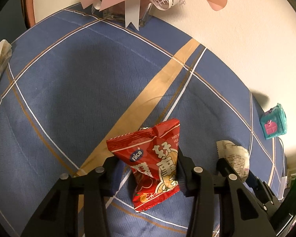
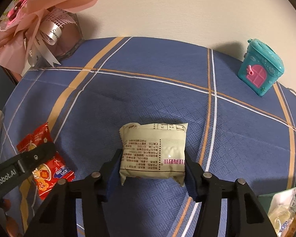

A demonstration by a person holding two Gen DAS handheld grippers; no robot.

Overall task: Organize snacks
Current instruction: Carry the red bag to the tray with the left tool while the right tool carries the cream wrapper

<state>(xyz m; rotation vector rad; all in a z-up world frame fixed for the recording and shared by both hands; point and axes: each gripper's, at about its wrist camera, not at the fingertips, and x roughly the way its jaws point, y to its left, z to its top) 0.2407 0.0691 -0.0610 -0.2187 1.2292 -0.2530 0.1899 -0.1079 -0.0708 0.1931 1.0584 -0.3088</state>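
My left gripper [image 1: 148, 169] is shut on a red snack packet [image 1: 154, 158], which is crumpled between the fingers above the blue checked cloth [image 1: 69, 98]. My right gripper [image 2: 151, 167] is shut on a cream snack packet [image 2: 154, 150] printed with small text. In the left wrist view the cream packet [image 1: 234, 156] and the right gripper show at the lower right. In the right wrist view the red packet [image 2: 47, 164] and the left gripper's finger [image 2: 37, 154] show at the lower left.
A pink gift box with ribbons [image 2: 39, 29] stands at the back left by the wall. A teal toy house [image 2: 260, 67] stands at the back right. More packets lie at the left edge [image 1: 0, 65] and the lower right [image 2: 284, 211].
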